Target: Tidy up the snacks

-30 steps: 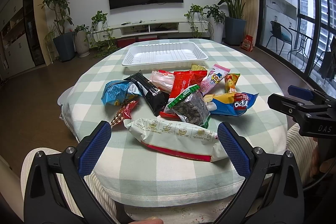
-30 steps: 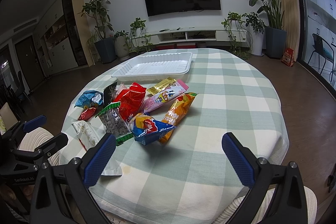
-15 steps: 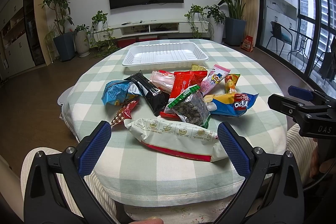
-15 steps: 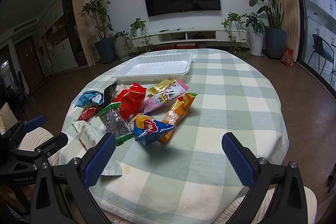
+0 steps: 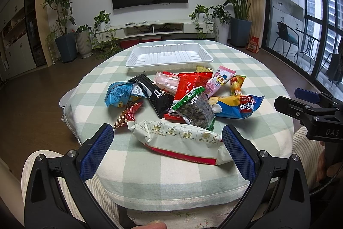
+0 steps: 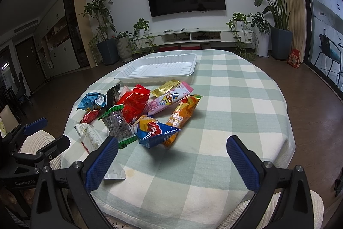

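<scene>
While both grippers hang at the near edge of the worktop (image 5: pixel 268 70), the left gripper (image 5: pixel 167 153) and right gripper (image 6: pixel 171 162) have their fingers spread wide, grasping nothing. Snack packets (image 5: pixel 184 100) lie heaped in the middle of the checked cloth, a long white packet (image 5: pixel 182 138) nearest the left gripper. Behind the heap sits a white tray (image 5: pixel 169 56) with nothing in it.

A round surface (image 5: pixel 268 83) under a green-and-white checked cloth carried an empty white tray (image 5: pixel 169 55) at its far side and a heap of snack packets (image 5: pixel 184 100) nearer.
</scene>
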Demonstrator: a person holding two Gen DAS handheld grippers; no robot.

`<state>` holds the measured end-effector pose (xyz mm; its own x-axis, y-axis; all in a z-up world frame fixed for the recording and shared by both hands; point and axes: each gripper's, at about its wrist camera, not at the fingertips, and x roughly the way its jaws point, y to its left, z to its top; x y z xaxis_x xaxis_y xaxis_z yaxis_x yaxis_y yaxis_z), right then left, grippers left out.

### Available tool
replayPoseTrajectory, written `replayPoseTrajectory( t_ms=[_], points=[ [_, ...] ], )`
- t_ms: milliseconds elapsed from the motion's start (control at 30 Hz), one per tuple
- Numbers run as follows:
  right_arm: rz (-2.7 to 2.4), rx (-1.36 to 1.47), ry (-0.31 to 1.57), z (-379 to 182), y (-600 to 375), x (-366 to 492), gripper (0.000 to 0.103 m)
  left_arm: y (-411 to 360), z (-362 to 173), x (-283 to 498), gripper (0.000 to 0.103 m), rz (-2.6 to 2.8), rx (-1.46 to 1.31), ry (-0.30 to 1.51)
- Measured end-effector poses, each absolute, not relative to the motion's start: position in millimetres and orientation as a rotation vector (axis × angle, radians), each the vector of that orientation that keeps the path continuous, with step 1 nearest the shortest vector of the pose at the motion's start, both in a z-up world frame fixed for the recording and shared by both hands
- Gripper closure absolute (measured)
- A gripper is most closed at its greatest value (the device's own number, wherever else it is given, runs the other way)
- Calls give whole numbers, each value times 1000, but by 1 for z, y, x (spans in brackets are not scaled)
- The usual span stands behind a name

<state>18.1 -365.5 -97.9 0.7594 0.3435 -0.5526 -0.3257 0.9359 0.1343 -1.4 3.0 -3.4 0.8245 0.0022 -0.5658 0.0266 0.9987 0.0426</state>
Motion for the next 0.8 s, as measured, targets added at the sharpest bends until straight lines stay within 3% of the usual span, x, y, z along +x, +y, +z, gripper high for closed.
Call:
replayPoseTrajectory(
  t_ms=[500, 800],
  points=[
    [550, 163, 712, -104, -364, 21, 0, 13, -4, -4, 0, -13, 37, 615],
    [536, -63, 698, -93, -342, 32, 1, 17, -15, 7, 0, -32, -30, 677]
  ],
)
